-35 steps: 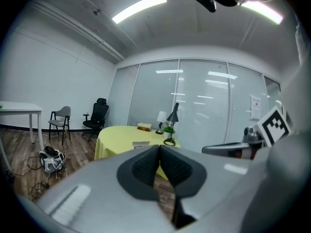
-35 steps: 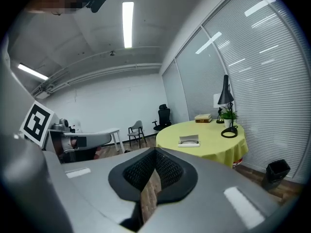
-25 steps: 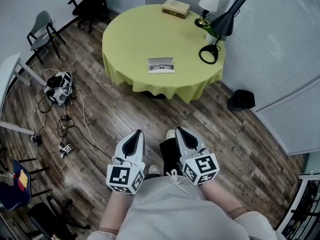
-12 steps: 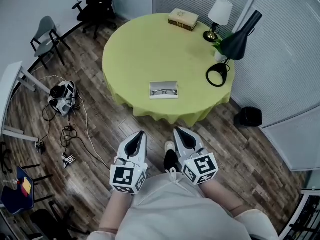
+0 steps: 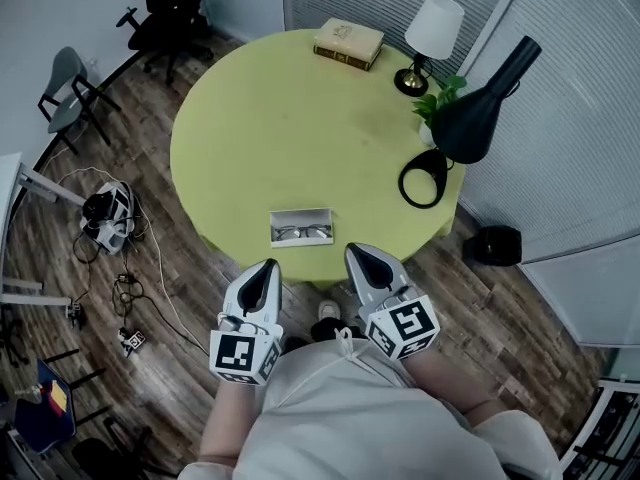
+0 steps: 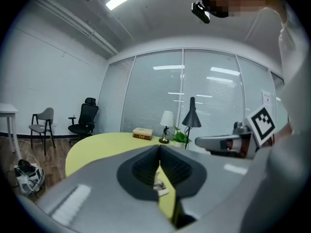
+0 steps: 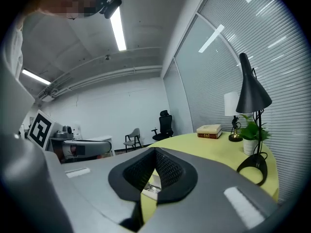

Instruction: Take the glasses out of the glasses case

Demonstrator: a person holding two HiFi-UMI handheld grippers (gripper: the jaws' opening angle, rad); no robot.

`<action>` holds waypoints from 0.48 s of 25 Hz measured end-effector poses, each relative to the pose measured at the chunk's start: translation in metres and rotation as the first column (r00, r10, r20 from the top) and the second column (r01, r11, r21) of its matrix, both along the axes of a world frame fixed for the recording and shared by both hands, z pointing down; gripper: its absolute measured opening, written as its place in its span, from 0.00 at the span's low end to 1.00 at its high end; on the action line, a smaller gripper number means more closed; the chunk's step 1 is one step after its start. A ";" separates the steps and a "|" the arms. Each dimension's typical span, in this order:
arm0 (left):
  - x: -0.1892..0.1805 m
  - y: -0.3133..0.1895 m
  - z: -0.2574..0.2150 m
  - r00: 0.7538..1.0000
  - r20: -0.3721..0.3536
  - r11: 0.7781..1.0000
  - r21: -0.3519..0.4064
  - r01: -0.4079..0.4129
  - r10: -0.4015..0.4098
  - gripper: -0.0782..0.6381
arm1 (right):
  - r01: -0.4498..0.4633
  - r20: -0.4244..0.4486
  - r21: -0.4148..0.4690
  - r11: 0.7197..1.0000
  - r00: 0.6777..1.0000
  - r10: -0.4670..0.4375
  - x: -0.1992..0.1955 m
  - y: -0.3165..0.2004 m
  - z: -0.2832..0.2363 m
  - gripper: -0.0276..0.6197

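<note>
Holds left gripper [image 5: 265,266] low, just short of the yellow table [image 5: 260,118], jaws pressed together on nothing. Spots the glasses case [image 5: 301,227] just ahead, between both grippers' tips, lying open at the table's near edge, glasses [image 5: 303,233] inside. Holds right gripper [image 5: 358,253] alongside, jaws likewise closed and empty, black lamp [image 5: 470,118] well ahead to its right.

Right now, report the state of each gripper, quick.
Left gripper: closed, holding nothing.
Right gripper: closed, holding nothing.
</note>
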State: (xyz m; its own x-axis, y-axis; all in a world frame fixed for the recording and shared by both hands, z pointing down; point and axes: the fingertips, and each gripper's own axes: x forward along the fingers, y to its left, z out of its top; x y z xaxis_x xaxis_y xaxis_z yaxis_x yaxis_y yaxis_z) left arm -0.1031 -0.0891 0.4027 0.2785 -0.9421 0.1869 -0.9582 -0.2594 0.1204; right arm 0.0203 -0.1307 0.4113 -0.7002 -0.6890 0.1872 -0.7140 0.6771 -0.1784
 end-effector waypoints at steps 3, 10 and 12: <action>0.002 -0.026 0.011 0.999 -0.026 0.999 -0.029 -0.025 0.024 0.12 | -0.006 -0.019 -0.023 1.000 1.000 0.006 0.004 -0.026 0.009 0.04; 0.003 -0.066 0.041 0.989 0.037 0.982 -0.128 -0.139 0.145 0.12 | -0.027 -0.055 -0.083 0.996 0.998 0.023 -0.004 -0.058 0.032 0.04; 0.001 -0.076 0.051 0.984 0.029 0.973 -0.158 -0.170 0.176 0.12 | -0.038 -0.069 -0.082 0.996 0.997 0.032 -0.007 -0.064 0.038 0.04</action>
